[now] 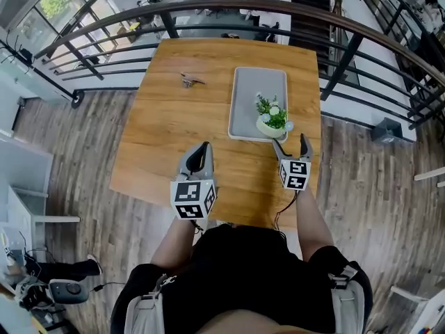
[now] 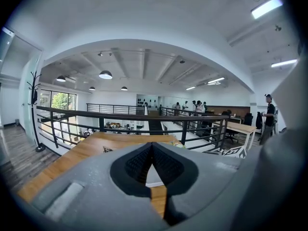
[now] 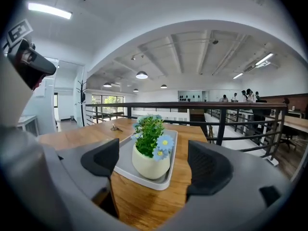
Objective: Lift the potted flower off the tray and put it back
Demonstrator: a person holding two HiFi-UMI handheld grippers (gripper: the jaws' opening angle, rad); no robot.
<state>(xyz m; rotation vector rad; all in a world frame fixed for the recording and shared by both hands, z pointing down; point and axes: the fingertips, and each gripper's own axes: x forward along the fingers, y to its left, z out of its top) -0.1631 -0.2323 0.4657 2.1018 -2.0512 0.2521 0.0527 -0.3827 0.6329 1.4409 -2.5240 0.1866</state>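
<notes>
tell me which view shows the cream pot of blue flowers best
Right gripper view: the cream pot of blue flowers stands close and central on the grey tray. Head view shows it small, from above. Left gripper view's shut jaws hide it.

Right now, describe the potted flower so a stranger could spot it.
On the wooden table by the railing lies a grey tray. At its near end stands the potted flower: cream pot, green leaves, blue blossoms, the only plant there.
</notes>
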